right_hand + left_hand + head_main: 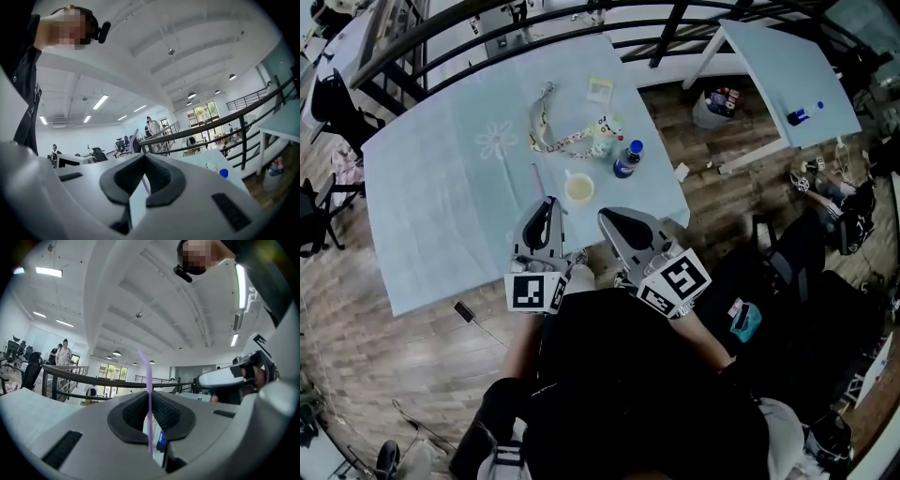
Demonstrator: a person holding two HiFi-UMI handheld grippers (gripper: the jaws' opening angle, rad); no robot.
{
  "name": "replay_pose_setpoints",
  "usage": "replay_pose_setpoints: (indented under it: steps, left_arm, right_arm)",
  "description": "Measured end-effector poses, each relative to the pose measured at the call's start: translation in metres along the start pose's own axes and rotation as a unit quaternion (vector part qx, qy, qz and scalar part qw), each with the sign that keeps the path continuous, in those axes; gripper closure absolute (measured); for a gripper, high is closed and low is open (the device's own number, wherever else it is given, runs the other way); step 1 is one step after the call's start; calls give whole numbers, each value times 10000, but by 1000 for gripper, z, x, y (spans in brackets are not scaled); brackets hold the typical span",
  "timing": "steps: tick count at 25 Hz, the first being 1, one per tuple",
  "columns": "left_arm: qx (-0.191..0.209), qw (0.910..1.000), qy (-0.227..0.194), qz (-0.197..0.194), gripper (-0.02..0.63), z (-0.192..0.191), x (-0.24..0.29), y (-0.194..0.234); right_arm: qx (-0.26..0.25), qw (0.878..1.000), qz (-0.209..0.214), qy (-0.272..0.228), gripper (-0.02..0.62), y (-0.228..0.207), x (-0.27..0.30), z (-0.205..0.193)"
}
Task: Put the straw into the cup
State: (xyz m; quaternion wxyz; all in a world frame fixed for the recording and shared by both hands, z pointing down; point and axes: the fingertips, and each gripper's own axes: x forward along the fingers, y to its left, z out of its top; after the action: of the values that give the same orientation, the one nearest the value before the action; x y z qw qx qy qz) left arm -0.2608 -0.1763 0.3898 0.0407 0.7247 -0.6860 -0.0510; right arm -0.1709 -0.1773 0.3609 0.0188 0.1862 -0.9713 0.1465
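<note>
A thin purple straw point(538, 180) stands nearly upright over the light blue table point(441, 187), just left of the white cup point(579, 189) with its pale yellow inside. My left gripper point(549, 204) is shut on the straw, which in the left gripper view runs up between the dark pads as the straw point(149, 394) pinched by the left gripper point(149, 401). My right gripper point(610, 218) hovers just right of the cup, shut, with nothing in it. In the right gripper view the right gripper point(142, 161) points toward the straw point(133, 139), which shows beyond its tips.
Behind the cup stand a blue-capped bottle point(627, 159), a small white object point(602, 141), a patterned lanyard point(548, 131) and a yellow card point(600, 89). A second table point(769, 66) stands at the right, a black railing point(487, 28) beyond. The table's near edge lies under the grippers.
</note>
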Motion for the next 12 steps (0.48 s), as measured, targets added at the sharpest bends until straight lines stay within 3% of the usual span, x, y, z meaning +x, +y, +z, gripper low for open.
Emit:
replay_pose_setpoints:
  steps: [12]
  left_arm:
    - [-237,9954,456,-813,577,-52,66,22]
  right_arm:
    - [88,9945,-1043,-97,586,-33,12,-4]
